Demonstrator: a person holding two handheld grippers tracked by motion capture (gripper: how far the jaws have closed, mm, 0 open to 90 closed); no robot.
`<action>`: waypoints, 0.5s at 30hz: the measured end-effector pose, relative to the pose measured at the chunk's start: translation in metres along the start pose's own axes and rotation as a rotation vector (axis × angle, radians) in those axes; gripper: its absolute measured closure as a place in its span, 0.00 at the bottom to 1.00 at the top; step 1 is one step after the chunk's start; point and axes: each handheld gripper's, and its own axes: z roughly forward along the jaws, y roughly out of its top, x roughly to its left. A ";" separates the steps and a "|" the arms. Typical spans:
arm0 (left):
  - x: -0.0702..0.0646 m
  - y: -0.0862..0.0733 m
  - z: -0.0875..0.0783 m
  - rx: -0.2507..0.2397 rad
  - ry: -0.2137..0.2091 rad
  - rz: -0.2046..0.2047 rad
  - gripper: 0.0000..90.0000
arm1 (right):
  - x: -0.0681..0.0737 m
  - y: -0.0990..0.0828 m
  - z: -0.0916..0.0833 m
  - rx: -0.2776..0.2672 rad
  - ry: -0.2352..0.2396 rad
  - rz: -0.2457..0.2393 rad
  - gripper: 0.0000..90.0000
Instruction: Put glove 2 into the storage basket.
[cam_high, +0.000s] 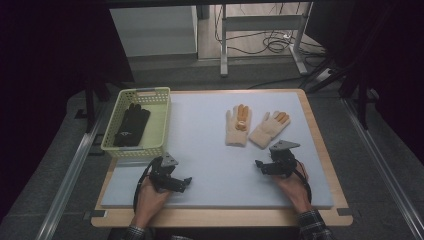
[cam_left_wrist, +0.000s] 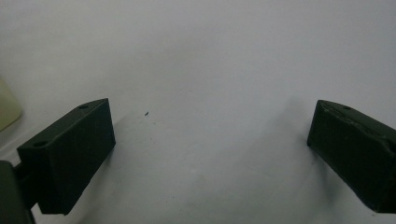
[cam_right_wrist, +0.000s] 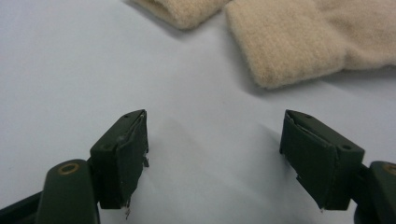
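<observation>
Altogether there are three gloves, one basket (cam_high: 162, 120) and two hand-held grippers on the pale grey-blue mat (cam_high: 210, 150) that covers the wooden table (cam_high: 320, 150). Taking the basket as the landmark: it is a pale yellow-green plastic one, rectangular with slotted walls, and inside it lies one black glove (cam_high: 131, 126), flat and smooth-looking, with a small light mark on its back. Well to the right of the basket lie two cream knitted gloves side by side, their cuffs touching or nearly so: the left cream glove (cam_high: 237, 126) has orange on its fingers, and the right cream glove (cam_high: 269, 128) (cam_right_wrist: 285, 44) is tilted, also with orange fingertips. In the right gripper view their cuffs look soft and fuzzy, with rounded edges. The left gripper (cam_high: 182, 182) (cam_left_wrist: 210, 154) sits just in front of the basket's near wall, held in the person's left hand (cam_high: 147, 197); its two blocky black jaws stand wide apart over bare mat and grip nothing. The right gripper (cam_high: 260, 165) (cam_right_wrist: 214, 154), far to the right of the basket and near the cream gloves' cuffs, is held in the right hand (cam_high: 295, 187); its jaws are likewise spread apart and empty, with the mat between them.
</observation>
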 end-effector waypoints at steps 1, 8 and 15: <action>0.000 0.000 0.000 0.000 0.001 0.000 0.01 | -0.001 0.000 0.000 -0.001 0.005 0.004 0.27; 0.000 0.000 0.000 -0.001 0.001 0.001 0.01 | -0.007 0.002 -0.001 -0.003 -0.009 0.027 0.29; 0.000 0.000 0.000 -0.003 0.001 0.000 0.01 | -0.029 0.023 -0.005 -0.024 -0.030 0.063 0.42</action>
